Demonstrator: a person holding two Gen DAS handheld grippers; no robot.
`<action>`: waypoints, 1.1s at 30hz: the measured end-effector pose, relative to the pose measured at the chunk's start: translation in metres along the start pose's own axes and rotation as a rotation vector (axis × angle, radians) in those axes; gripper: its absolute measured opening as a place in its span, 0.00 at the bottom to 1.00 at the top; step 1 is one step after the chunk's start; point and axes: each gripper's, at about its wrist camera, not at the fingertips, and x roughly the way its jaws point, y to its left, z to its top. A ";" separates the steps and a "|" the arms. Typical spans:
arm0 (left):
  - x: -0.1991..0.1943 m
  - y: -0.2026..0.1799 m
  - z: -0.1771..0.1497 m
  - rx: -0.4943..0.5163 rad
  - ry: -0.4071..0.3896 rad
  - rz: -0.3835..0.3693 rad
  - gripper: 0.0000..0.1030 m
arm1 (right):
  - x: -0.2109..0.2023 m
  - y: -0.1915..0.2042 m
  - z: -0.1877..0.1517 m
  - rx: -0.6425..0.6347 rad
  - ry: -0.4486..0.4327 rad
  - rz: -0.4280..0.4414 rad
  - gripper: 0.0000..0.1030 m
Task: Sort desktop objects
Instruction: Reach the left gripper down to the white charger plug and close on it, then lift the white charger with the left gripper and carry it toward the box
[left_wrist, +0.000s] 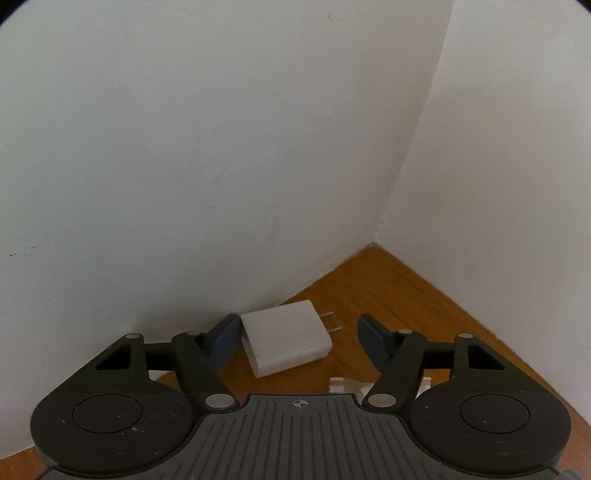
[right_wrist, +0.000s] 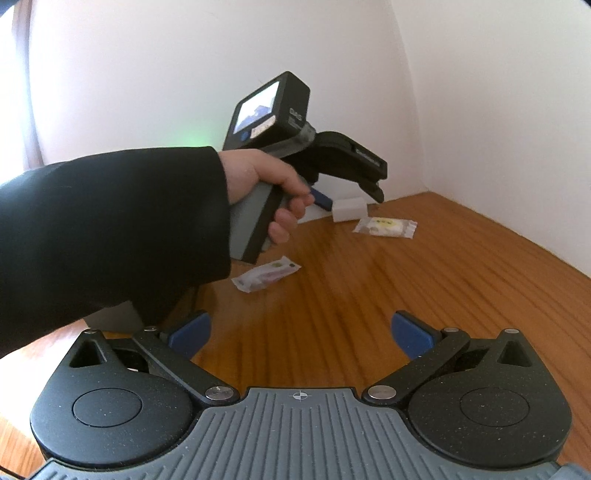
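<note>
A white plug charger (left_wrist: 286, 341) lies on the wooden table (left_wrist: 399, 295) in the corner by the walls, its two prongs pointing right. My left gripper (left_wrist: 297, 341) is open around it, the left pad touching its left end, the right pad apart from it. In the right wrist view the charger (right_wrist: 348, 209) sits at the far corner under the left gripper (right_wrist: 334, 199). My right gripper (right_wrist: 300, 332) is open and empty above the table (right_wrist: 332, 295).
Two clear snack packets lie on the table: one (right_wrist: 385, 227) near the charger, one (right_wrist: 266, 275) under the left hand. A packet edge (left_wrist: 343, 386) shows below the left gripper. White walls (left_wrist: 184, 166) close the corner. A grey box (right_wrist: 114, 315) sits at left.
</note>
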 end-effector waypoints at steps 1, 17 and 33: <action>0.000 -0.002 -0.001 0.008 0.000 0.008 0.67 | -0.001 -0.001 0.000 0.004 -0.002 0.009 1.00; -0.023 0.010 -0.004 -0.025 0.039 -0.121 0.49 | -0.009 -0.007 0.003 0.026 -0.008 -0.005 1.00; -0.135 0.027 -0.033 0.101 -0.022 -0.217 0.48 | -0.002 0.001 0.001 -0.004 0.008 -0.107 1.00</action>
